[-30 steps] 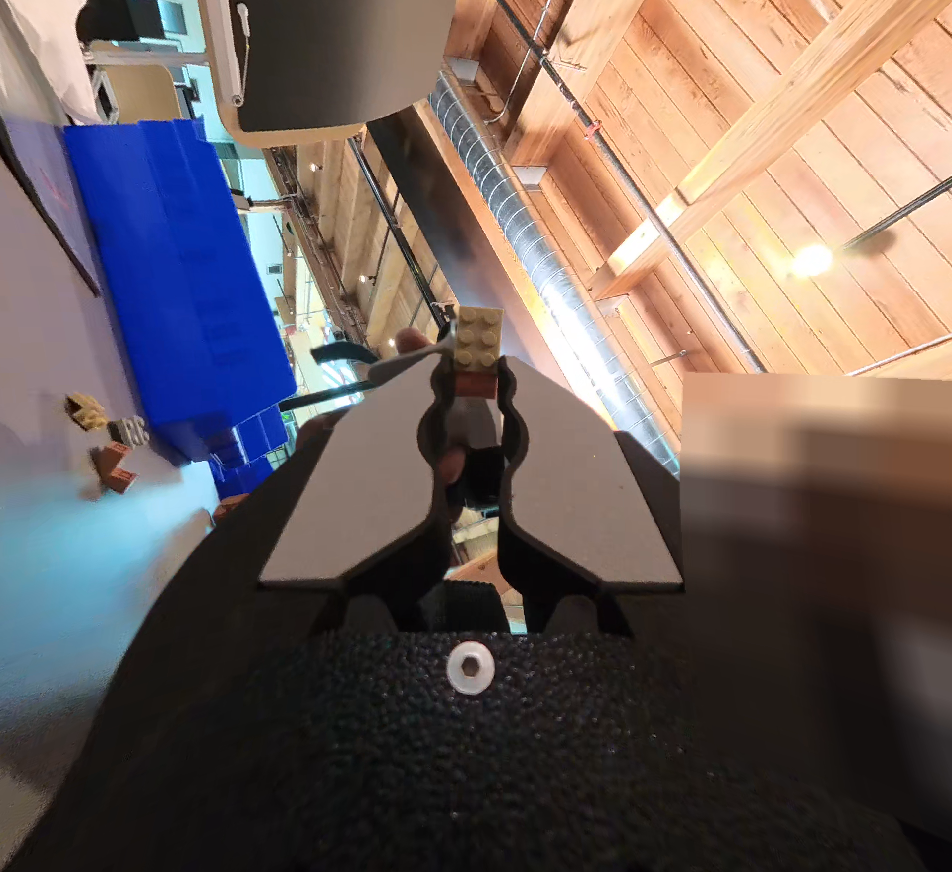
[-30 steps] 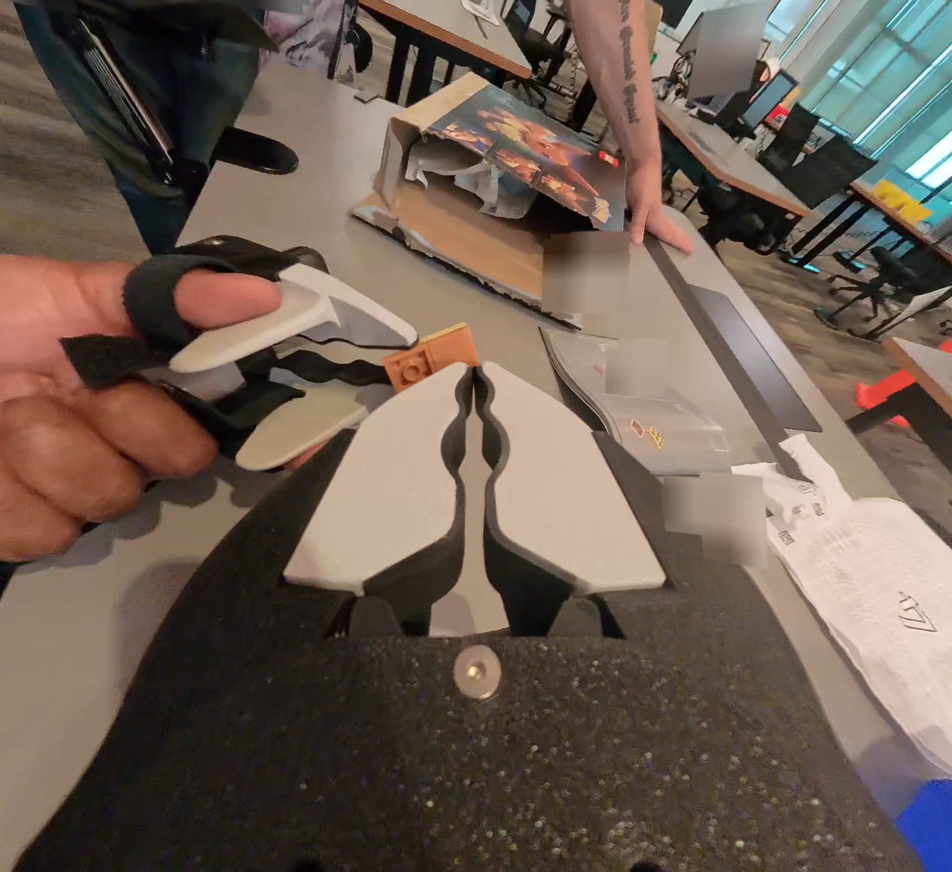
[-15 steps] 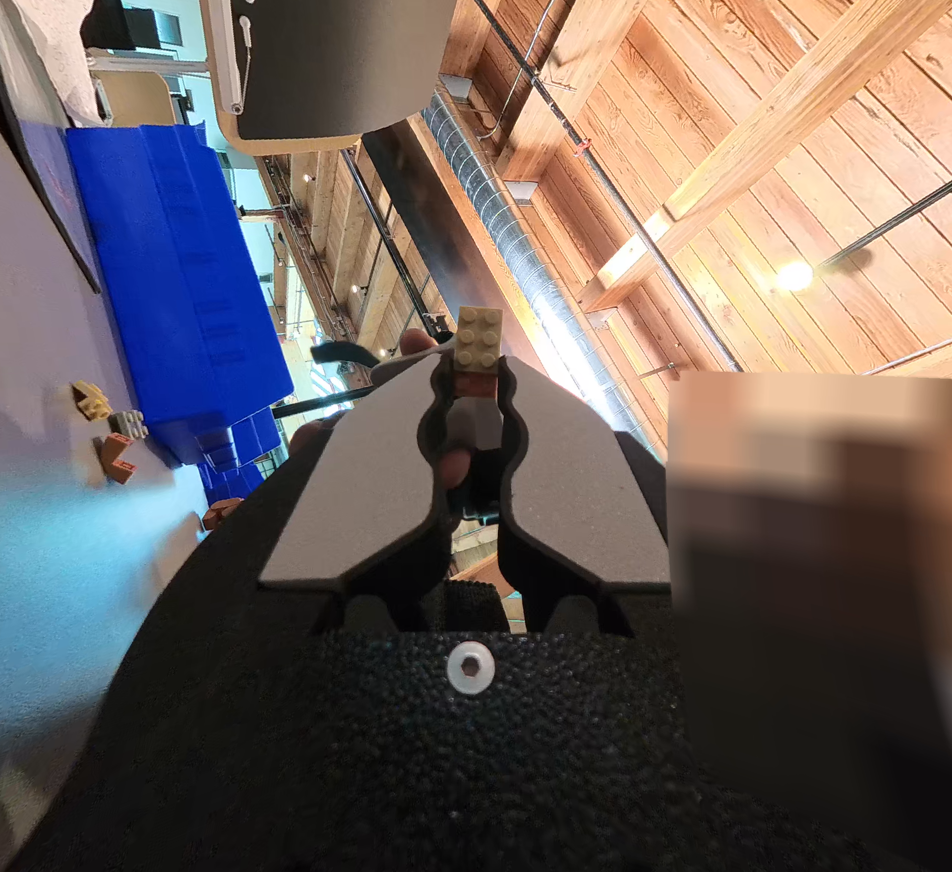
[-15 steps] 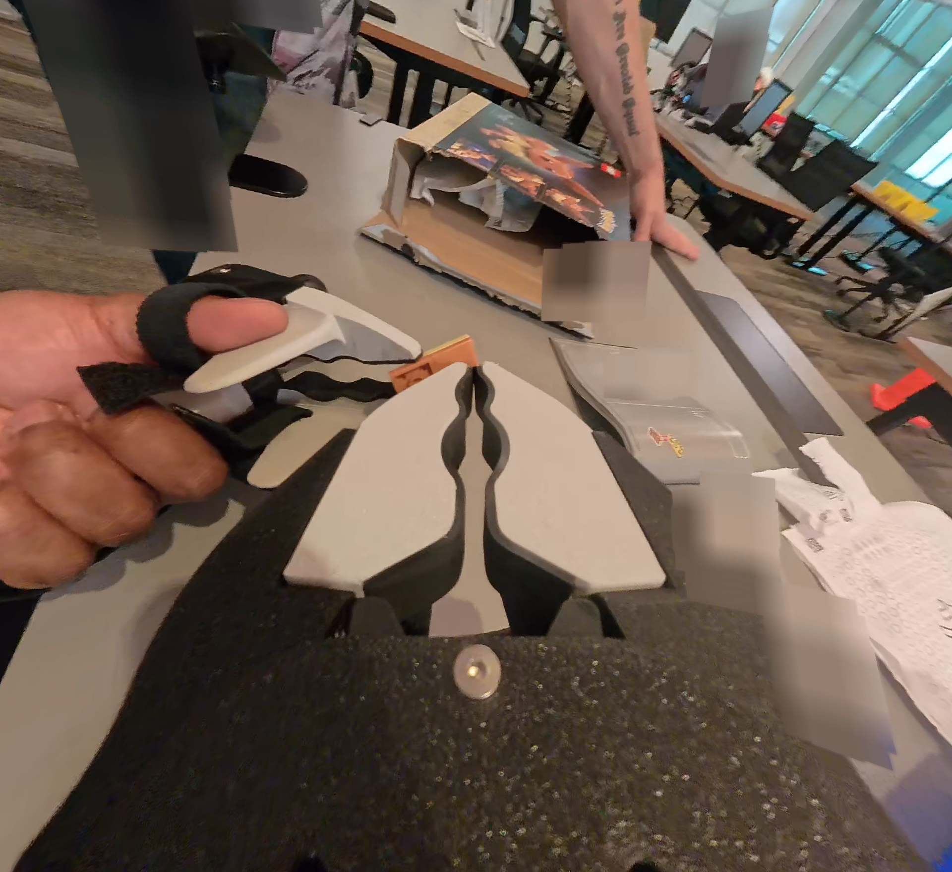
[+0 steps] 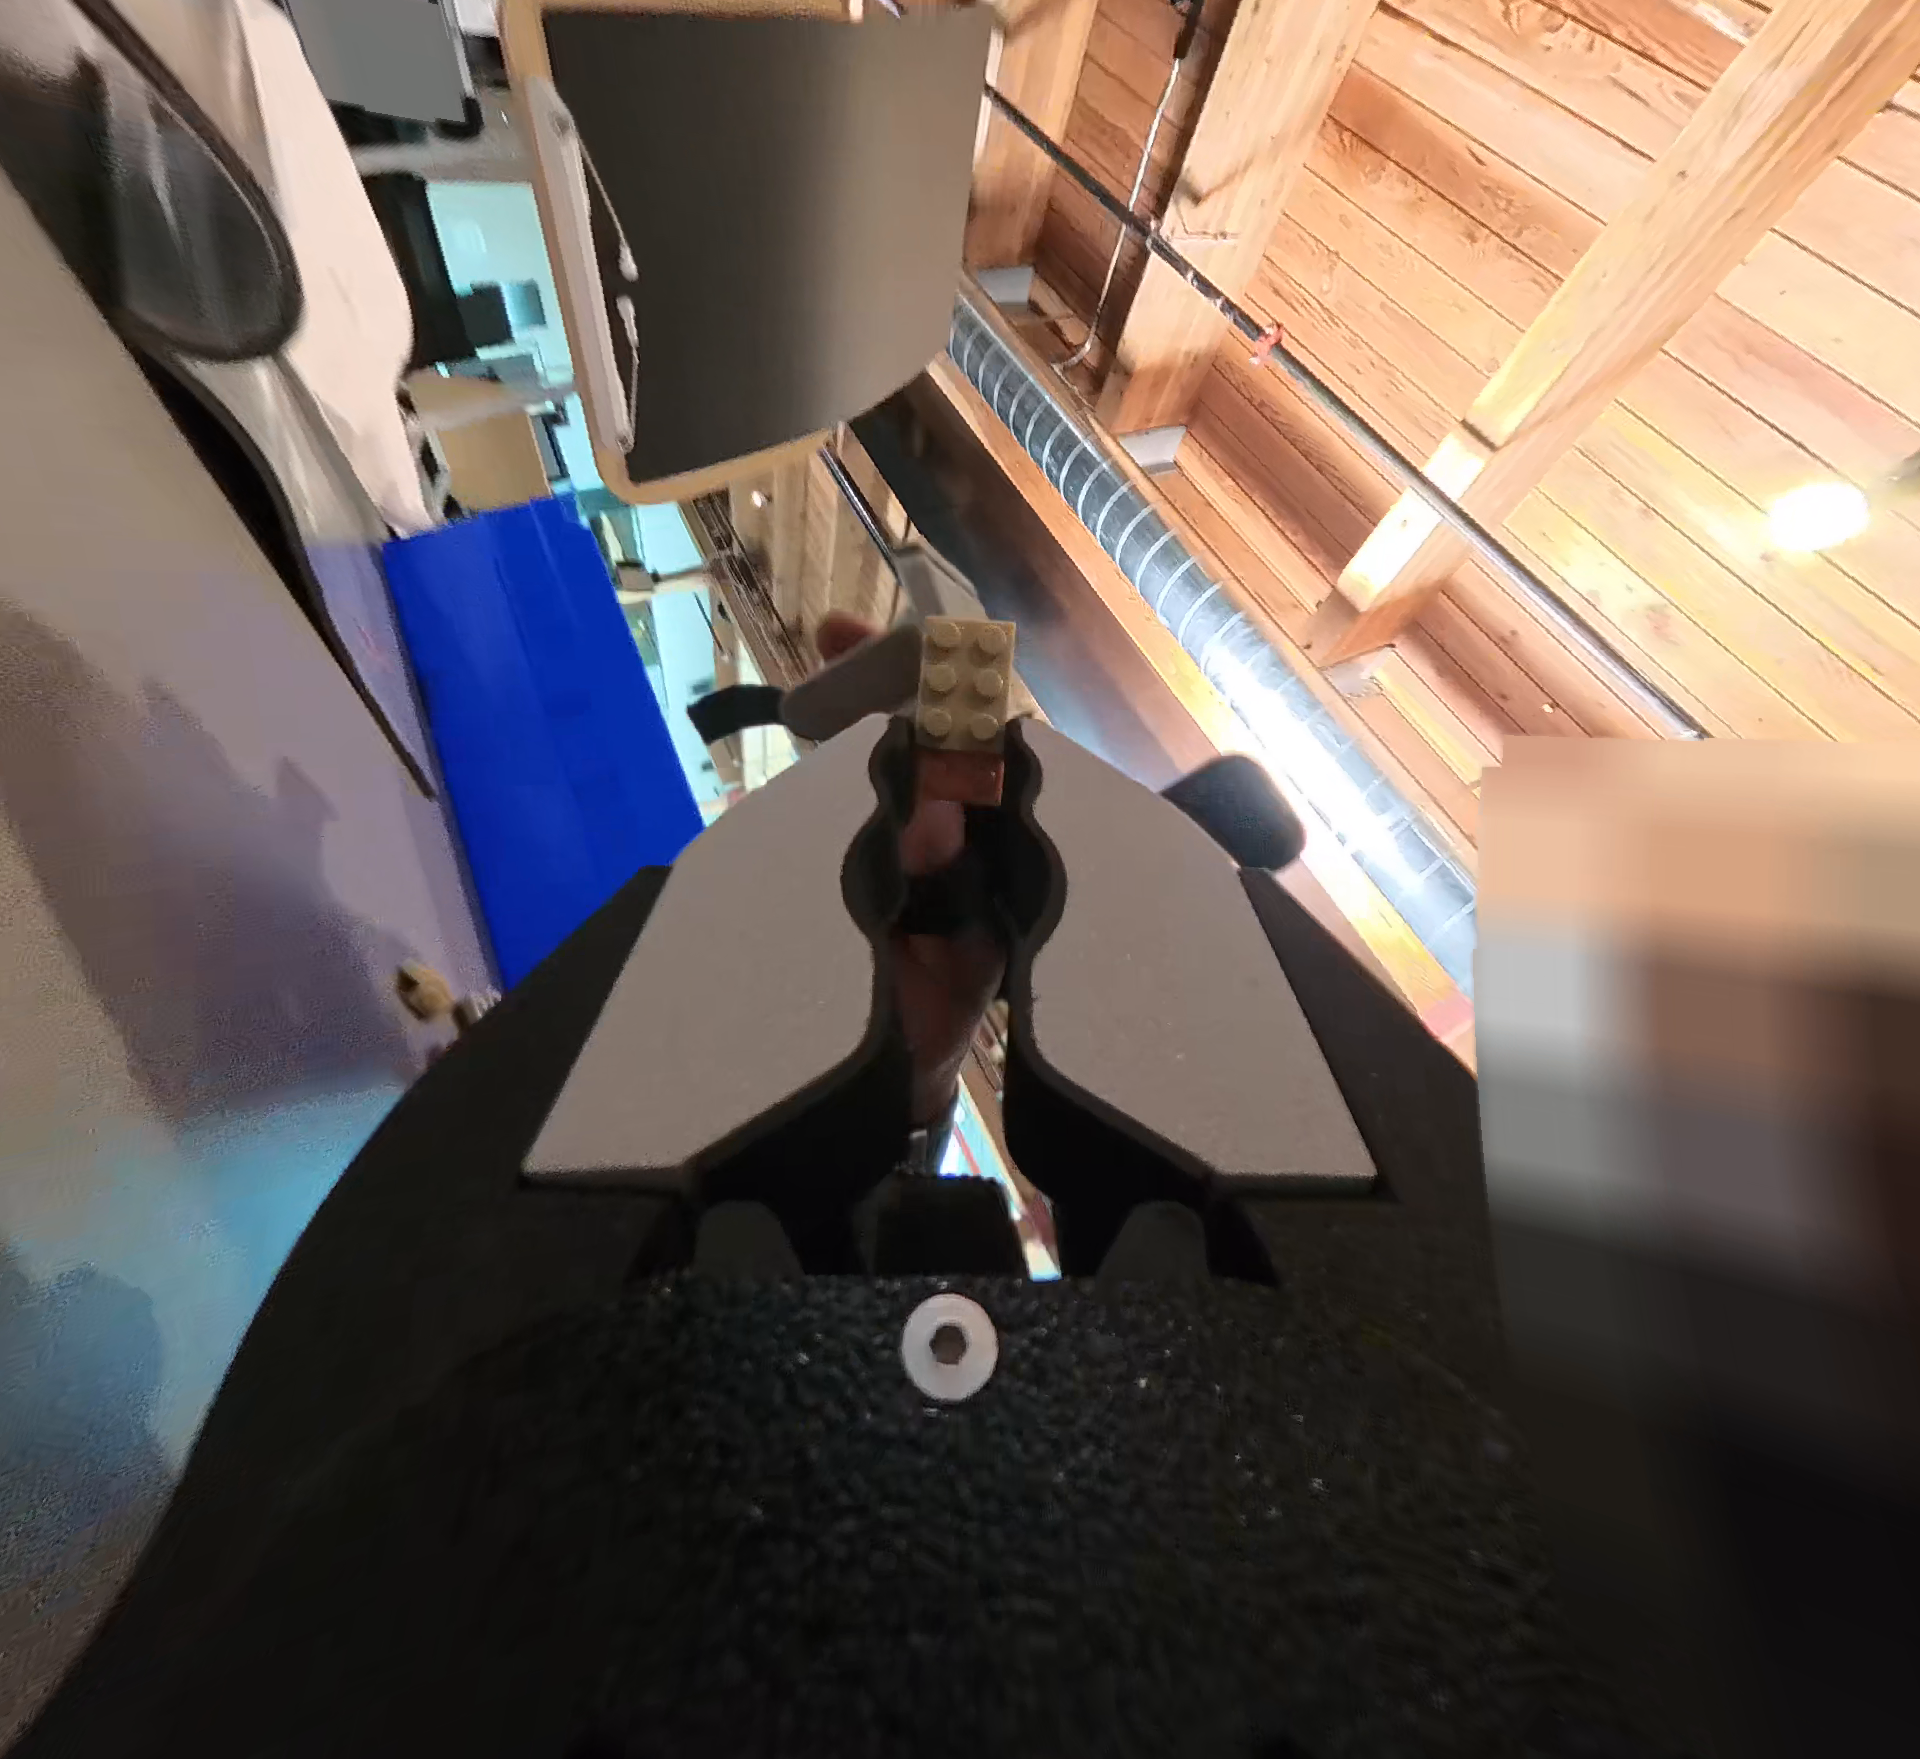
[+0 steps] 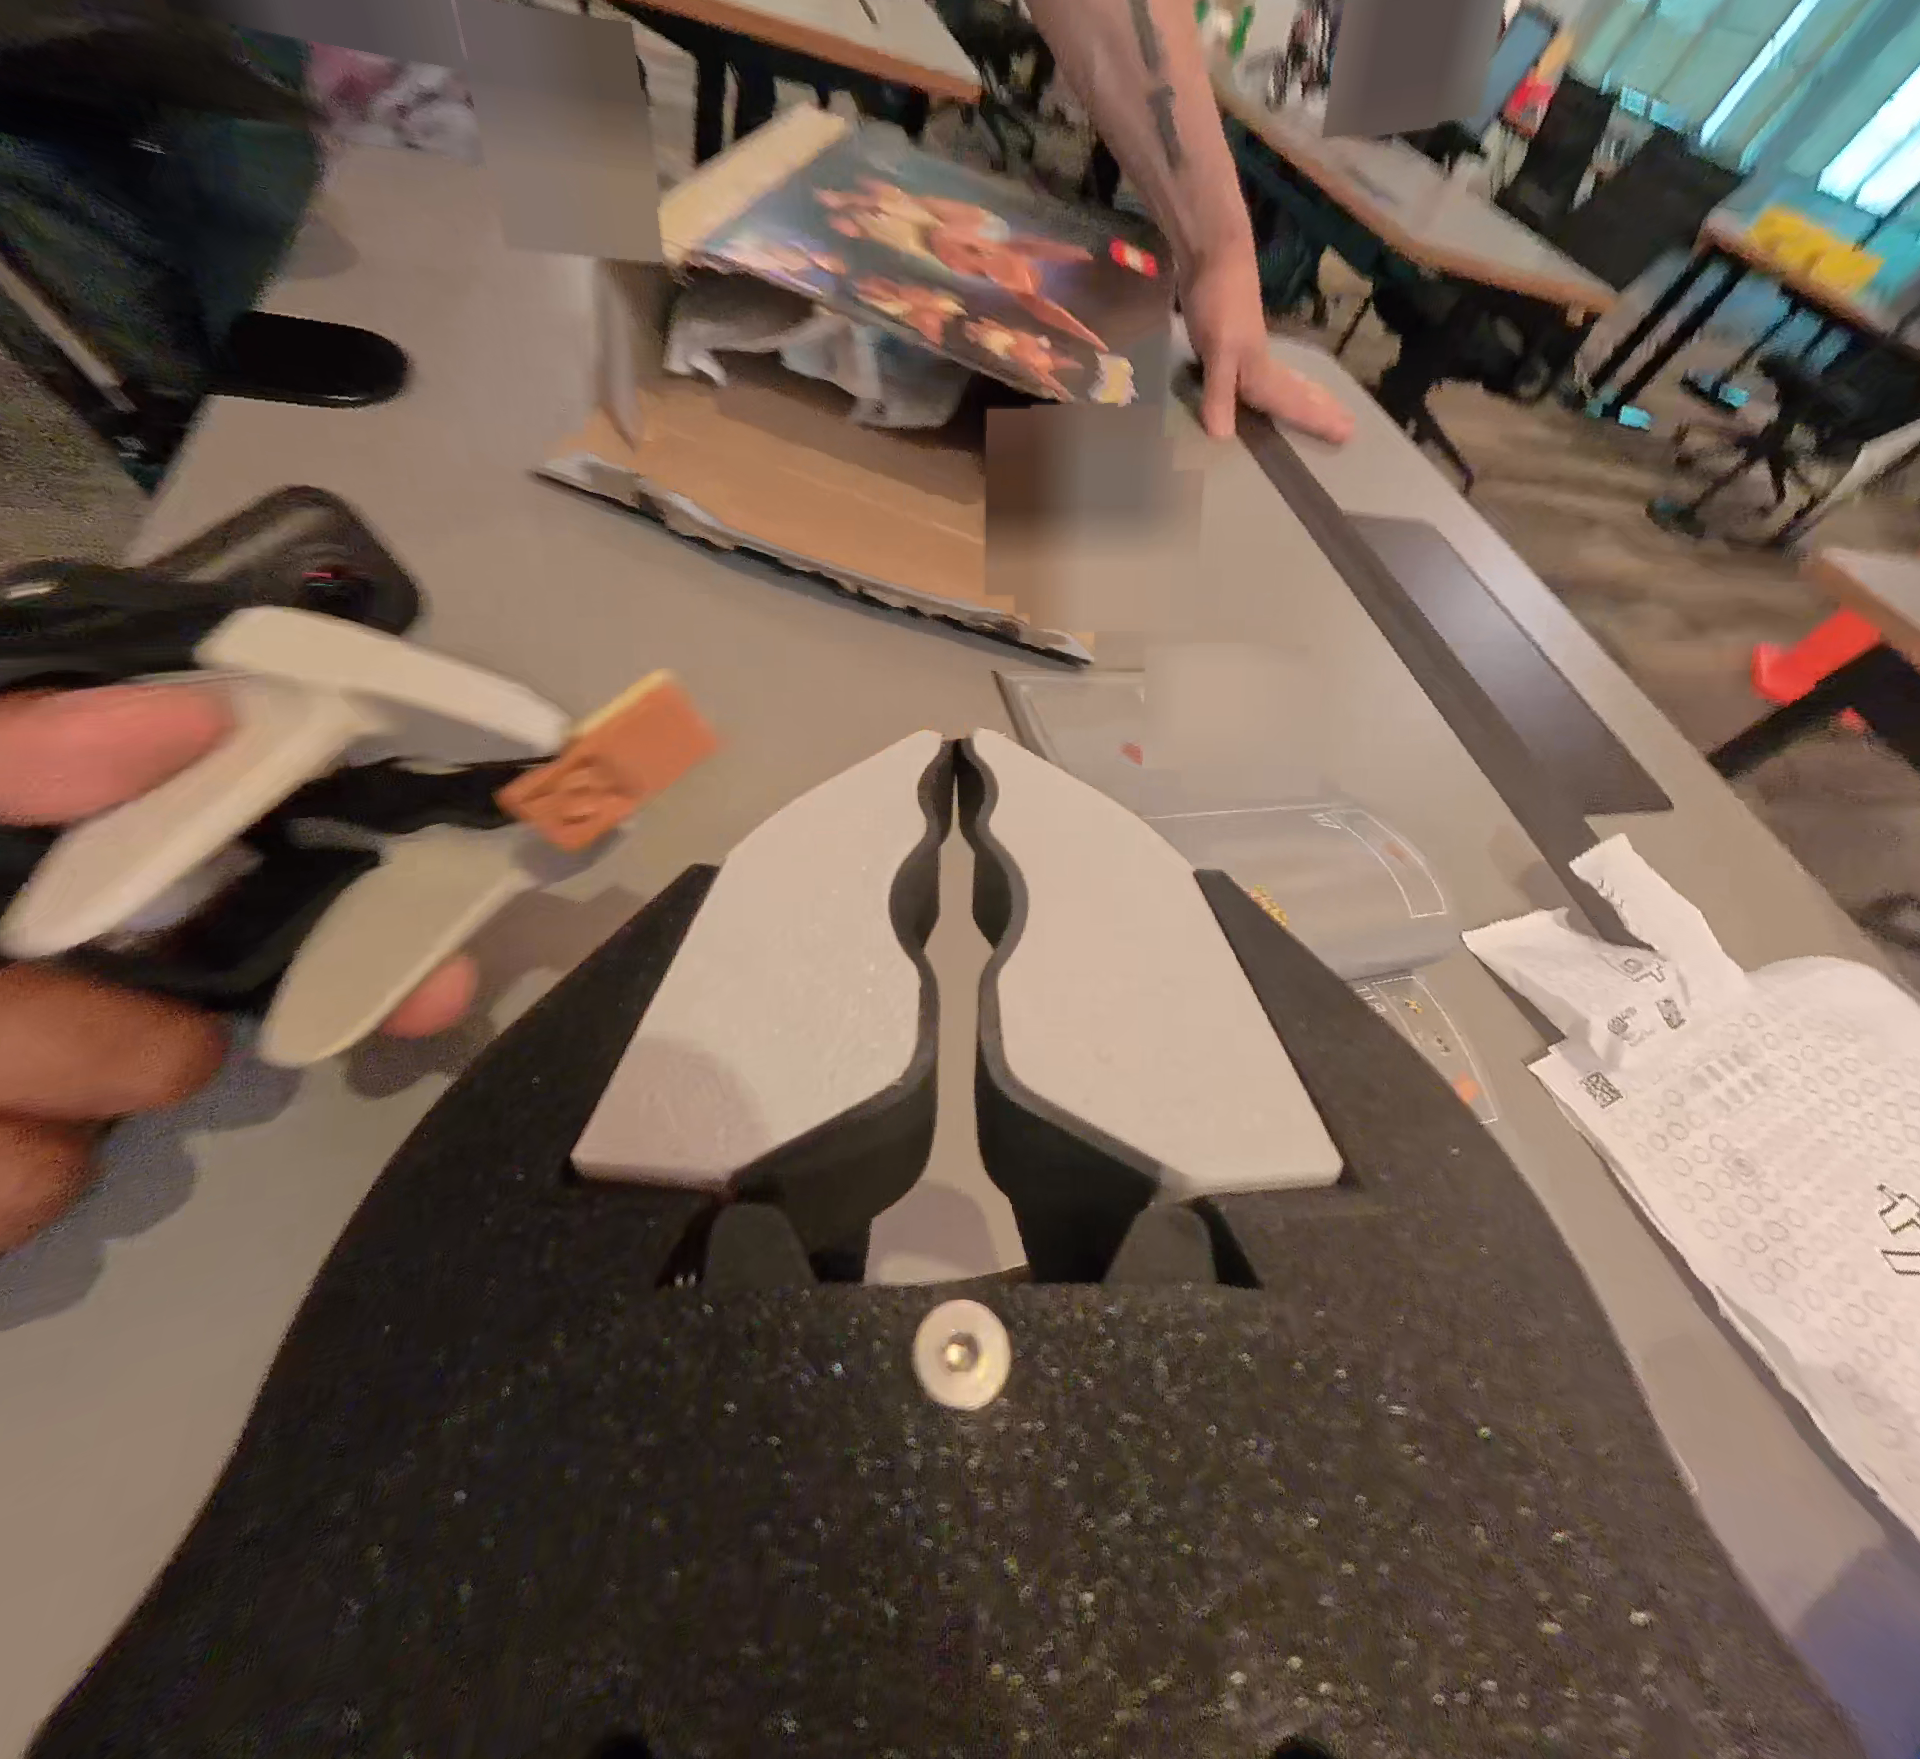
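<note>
Grey table [image 6: 436, 421] in an open workshop with timber ceiling; more desks behind.

Left gripper [image 5: 961, 753]: tips clamped on a small stacked piece, a tan studded plate [image 5: 966, 681] on a reddish-brown brick [image 5: 964, 779]. The grip sits at the near end, so most of the plate projects past the tips, studs facing the camera. View tilts up toward the ceiling, which suggests the piece is raised off the table, probably for access to its underside. Right wrist view shows the same piece [image 6: 608, 759] edge-on, orange-brown face toward the camera, clear of the surface.

Right gripper [image 6: 956, 753]: fingers closed tip to tip, nothing between them. It sits just right of the held piece, not touching.

On table: torn cardboard box [image 6: 831, 379] with printed lid, clear plastic bag [image 6: 1299, 857], printed paper sheets [image 6: 1745, 1117]. Another person's hand [image 6: 1262, 384] rests at the far edge. Blue bin [image 5: 540, 722] and what look like loose small bricks [image 5: 421, 987], blurred, lie at the left.
</note>
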The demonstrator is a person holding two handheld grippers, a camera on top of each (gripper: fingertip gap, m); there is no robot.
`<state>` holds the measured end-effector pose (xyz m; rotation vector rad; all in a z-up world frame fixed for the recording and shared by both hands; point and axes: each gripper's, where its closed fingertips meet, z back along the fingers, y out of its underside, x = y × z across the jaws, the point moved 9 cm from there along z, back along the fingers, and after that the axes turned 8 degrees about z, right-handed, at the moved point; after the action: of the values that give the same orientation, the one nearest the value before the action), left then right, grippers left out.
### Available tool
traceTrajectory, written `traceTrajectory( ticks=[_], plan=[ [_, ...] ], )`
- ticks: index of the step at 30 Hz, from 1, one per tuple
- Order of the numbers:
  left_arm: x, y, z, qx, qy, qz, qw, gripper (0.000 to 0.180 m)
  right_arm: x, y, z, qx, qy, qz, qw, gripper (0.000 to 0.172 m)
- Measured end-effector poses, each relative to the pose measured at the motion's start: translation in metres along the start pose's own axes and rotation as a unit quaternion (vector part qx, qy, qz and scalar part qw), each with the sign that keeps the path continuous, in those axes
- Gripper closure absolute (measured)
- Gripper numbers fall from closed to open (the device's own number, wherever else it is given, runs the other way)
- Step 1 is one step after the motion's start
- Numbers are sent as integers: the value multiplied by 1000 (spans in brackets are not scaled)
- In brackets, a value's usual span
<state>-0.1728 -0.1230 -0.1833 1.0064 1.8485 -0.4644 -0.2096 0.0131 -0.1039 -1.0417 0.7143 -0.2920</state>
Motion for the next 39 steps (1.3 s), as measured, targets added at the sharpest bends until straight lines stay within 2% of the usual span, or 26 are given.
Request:
traceTrajectory(
  ticks=[4, 8, 13, 17, 33, 34, 36, 38, 39],
  plan=[
    [0, -20, -6, -35, -26, -28, 999, 165, -38, 9, -57, 81, 14, -9, 997, 172],
    [1, -32, -6, -55, -61, -54, 995, 165, -57, 23, -104, 161, 11, -4, 987, 172],
    [6, -43, -4, -51, -82, -66, 993, 165, -61, 34, -139, 231, -15, 7, 973, 172],
    [8, -49, -1, -47, -80, -69, 993, 165, -64, 42, -153, 254, -25, -2, 967, 172],
    [9, -49, 3, -38, -87, -82, 992, 165, -64, 49, -152, 252, -31, -16, 967, 172],
    [6, -48, 2, -30, -91, -97, 991, 165, -63, 46, -145, 245, -33, -19, 969, 172],
    [-5, -48, -2, 16, -102, -174, 979, 165, -57, 35, -123, 217, -51, -31, 974, 172],
    [-20, -47, -7, 95, -120, -292, 944, 165, -47, 24, -90, 173, -84, -49, 980, 172],
    [-26, -46, -9, 138, -136, -357, 914, 165, -43, 20, -72, 148, -104, -62, 982, 171]
  ],
)
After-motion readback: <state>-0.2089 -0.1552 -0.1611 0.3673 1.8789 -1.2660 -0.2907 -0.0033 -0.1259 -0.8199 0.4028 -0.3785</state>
